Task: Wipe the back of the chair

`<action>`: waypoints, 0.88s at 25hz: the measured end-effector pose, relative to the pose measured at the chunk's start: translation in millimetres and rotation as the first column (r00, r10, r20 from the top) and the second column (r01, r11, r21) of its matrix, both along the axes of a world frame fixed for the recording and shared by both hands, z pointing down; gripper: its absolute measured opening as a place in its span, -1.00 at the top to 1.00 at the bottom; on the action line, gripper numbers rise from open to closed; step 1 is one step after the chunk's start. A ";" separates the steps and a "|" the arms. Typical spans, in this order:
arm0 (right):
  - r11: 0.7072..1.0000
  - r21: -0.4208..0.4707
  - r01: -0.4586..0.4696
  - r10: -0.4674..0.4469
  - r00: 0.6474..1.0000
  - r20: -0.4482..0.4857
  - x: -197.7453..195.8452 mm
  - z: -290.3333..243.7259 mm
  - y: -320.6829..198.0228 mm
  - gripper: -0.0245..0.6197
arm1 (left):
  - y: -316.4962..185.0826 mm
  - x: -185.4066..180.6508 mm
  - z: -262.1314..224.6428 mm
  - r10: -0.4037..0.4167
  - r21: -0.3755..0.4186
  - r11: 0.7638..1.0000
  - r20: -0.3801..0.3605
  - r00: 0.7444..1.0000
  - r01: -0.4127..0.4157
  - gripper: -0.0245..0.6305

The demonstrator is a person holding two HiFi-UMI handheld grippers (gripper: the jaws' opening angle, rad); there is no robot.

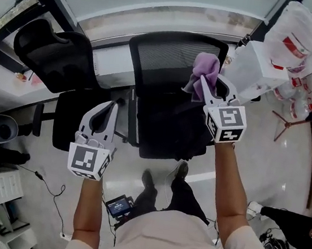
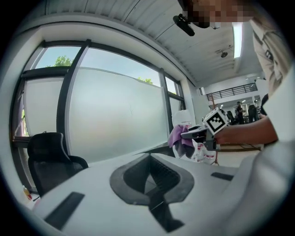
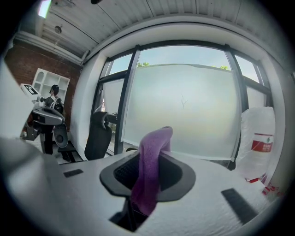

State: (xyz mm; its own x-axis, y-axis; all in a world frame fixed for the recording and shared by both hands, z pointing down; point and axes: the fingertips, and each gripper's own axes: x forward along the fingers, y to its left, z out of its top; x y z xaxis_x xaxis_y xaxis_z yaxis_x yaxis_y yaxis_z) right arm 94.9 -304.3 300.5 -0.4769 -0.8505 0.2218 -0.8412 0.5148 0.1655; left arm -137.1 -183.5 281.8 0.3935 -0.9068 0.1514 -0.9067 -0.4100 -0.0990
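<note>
spare black chair (image 1: 50, 59) far left | left gripper (image 1: 111, 109) low beside the seat's left edge, fingers pressed together, nothing between them | black mesh chair back (image 1: 165, 57) centre | purple cloth (image 1: 206, 69) at its upper right corner, pinched between right gripper (image 1: 201, 84) fingers

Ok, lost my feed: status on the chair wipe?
Right gripper shut on purple cloth, over chair back. Left gripper shut, empty. Nothing in the way.
</note>
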 end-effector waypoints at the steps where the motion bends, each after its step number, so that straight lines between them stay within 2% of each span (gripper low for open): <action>1: 1.000 -0.002 0.009 -0.009 1.000 -0.005 -7.1 7.8 -11.8 0.68 | -3.2 -2.8 4.7 -0.012 -0.007 1.000 -0.001 1.000 0.012 0.90; 8: 0.997 -0.003 0.081 -0.081 0.995 -0.066 -62.7 71.8 -86.8 0.68 | -37.7 -24.9 37.9 -0.104 -0.054 0.993 0.000 0.995 0.103 0.90; 16: 0.980 0.005 0.199 -0.195 0.968 -0.157 -128.2 156.9 -144.2 0.68 | -86.0 -55.3 92.6 -0.220 -0.070 0.973 -0.020 0.975 0.218 0.90; 22: 0.965 0.000 0.263 -0.256 0.942 -0.219 -165.4 212.5 -173.3 0.68 | -118.4 -47.2 131.5 -0.260 -0.074 0.964 -0.041 0.965 0.257 0.90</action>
State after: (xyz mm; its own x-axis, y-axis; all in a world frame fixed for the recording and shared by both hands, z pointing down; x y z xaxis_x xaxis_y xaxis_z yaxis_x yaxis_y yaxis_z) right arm -70.4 -477.6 513.0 -0.6257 -0.7112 0.3204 -0.6218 0.7028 0.3458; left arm -184.4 -301.9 413.2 0.1558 -0.9670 0.2015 -0.9857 -0.1654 -0.0317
